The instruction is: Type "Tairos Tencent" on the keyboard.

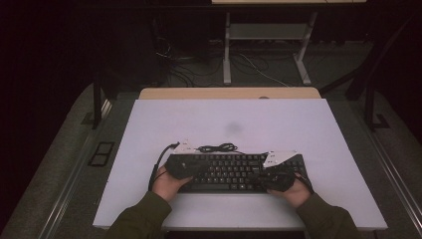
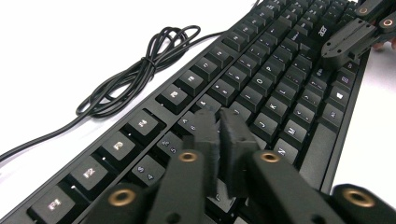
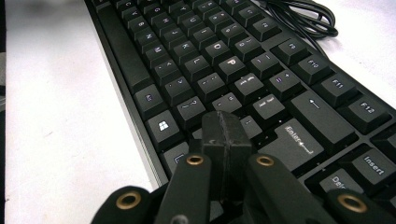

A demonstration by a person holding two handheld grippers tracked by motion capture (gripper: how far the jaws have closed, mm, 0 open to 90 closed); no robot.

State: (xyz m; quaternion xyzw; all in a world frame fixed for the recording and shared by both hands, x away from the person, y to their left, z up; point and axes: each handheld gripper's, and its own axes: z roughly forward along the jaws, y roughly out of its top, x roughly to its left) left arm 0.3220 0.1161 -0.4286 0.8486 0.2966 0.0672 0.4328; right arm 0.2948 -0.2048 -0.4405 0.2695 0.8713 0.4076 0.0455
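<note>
A black keyboard (image 1: 234, 172) lies on the white table (image 1: 229, 119), near its front edge. Its black cable (image 1: 217, 148) is coiled just behind it. My left gripper (image 1: 195, 172) is over the keyboard's left half. In the left gripper view its jaws are shut with nothing between them, and the tips (image 2: 219, 119) sit low over the upper letter rows of the keyboard (image 2: 261, 88). My right gripper (image 1: 260, 178) is over the right half. It (image 3: 224, 123) is also shut and empty, low over the keys beside Enter (image 3: 294, 140). I cannot tell whether either tip touches a key.
The coiled cable (image 2: 140, 70) lies on the bare white top behind the function keys. The other gripper (image 2: 355, 35) shows at the far end of the keyboard. A desk frame (image 1: 266, 45) and floor cables stand beyond the table.
</note>
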